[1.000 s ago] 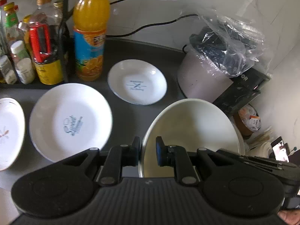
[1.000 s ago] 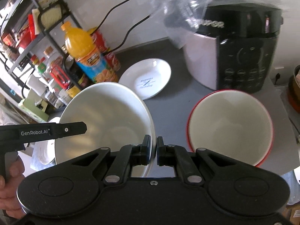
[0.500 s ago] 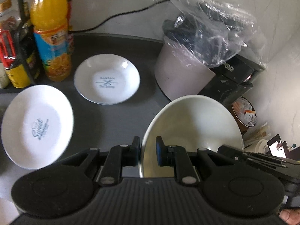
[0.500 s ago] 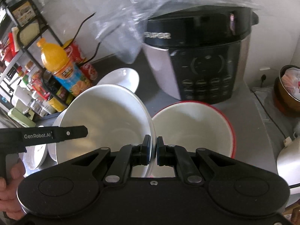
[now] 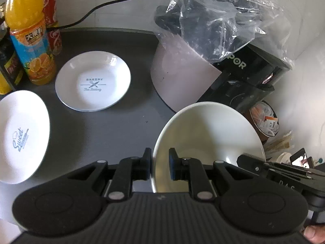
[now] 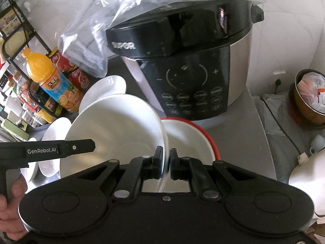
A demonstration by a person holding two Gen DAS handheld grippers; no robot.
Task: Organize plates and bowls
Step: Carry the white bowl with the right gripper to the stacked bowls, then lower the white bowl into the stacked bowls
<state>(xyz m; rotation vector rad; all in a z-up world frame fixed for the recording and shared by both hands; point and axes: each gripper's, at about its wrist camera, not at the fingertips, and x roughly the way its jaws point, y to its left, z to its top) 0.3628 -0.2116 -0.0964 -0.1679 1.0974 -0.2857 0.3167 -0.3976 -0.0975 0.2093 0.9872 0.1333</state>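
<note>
Both grippers hold one large white bowl by opposite rims. In the left wrist view my left gripper [image 5: 160, 164] is shut on the bowl [image 5: 209, 134], which tilts up over the dark counter. In the right wrist view my right gripper [image 6: 166, 162] is shut on the same bowl [image 6: 113, 126], held just left of and partly over a red-rimmed white bowl [image 6: 189, 138] standing before the cooker. A white "Bakery" plate [image 5: 93, 85] and a "Sweet" plate [image 5: 21, 136] lie on the counter to the left.
A black and silver pressure cooker [image 6: 189, 65] under a plastic bag stands close behind the bowls. An orange juice bottle [image 5: 29, 34], a cola bottle [image 5: 52, 20] and a wire rack with jars [image 6: 18, 65] are at the left. A bin [image 6: 310, 97] sits at right.
Both grippers have carried the white bowl to the right, toward the cooker. The red-rimmed bowl is now partly hidden under the white bowl and the plates have slid left in view.
</note>
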